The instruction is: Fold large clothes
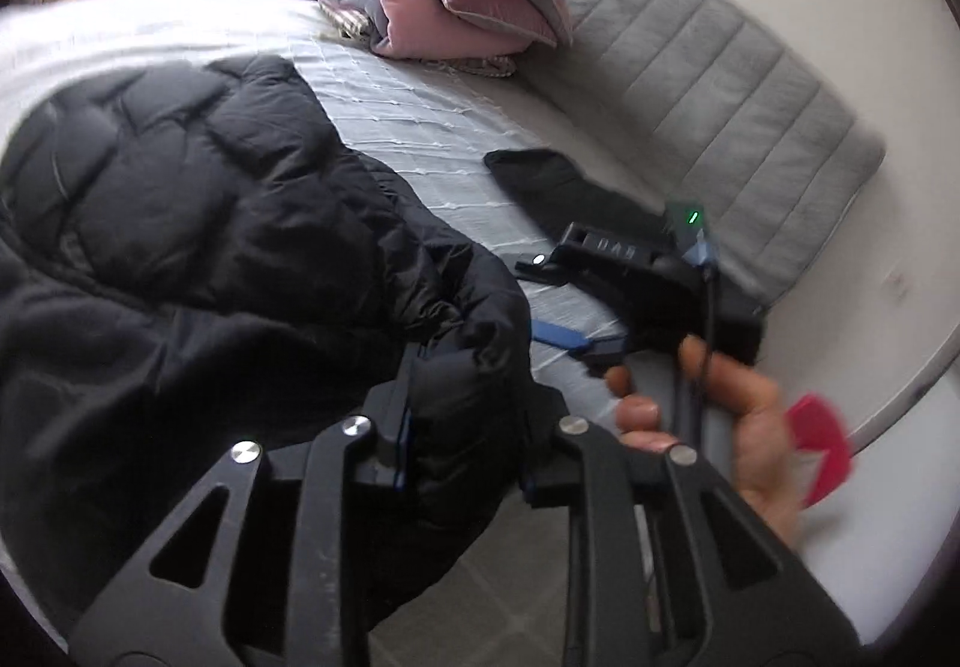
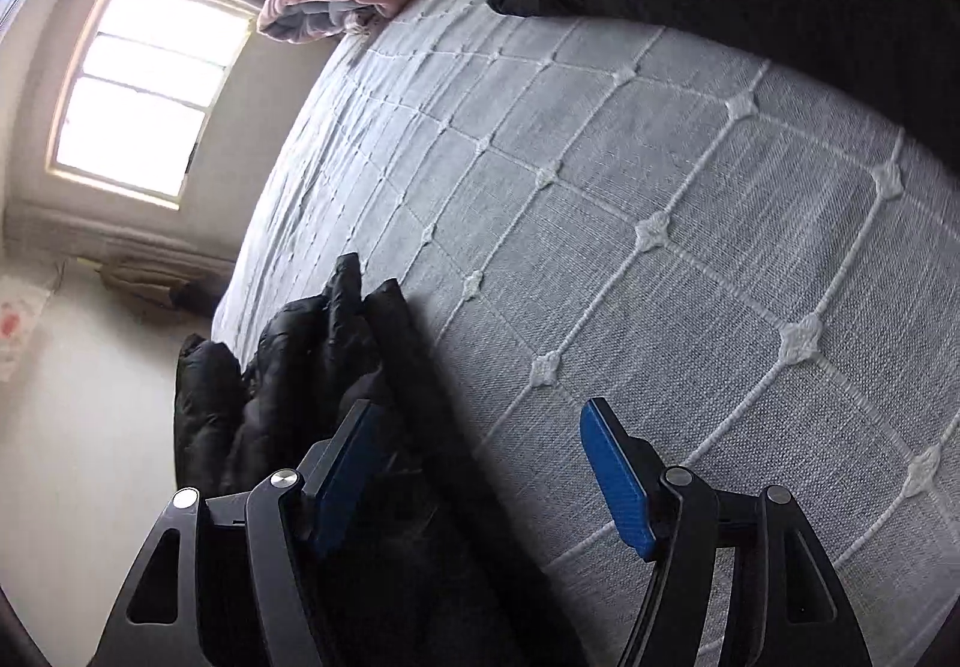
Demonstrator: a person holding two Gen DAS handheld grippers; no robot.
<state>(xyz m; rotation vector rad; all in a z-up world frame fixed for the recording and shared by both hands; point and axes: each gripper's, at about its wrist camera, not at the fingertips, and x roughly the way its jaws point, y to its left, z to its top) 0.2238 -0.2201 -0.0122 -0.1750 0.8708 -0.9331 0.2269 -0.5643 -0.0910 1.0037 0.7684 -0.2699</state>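
Left wrist view: left tongs (image 1: 465, 427) pinch a fold of the black puffer jacket (image 1: 180, 223) on the bed (image 1: 420, 115). Right tongs (image 2: 480, 475) stand spread, empty, above the bedspread.

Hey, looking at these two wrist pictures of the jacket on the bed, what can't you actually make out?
- Left claw, left wrist view: jacket fabric bunches between the fingers and covers the pads, so the grip is unclear.
- Jacket: cut off by the left edge there; its full shape is hidden.
- Hand, left wrist view: blurred, with a red thing beside it I cannot identify.
- Right claw, right wrist view: open, but contact of its left pad with the jacket is unclear.
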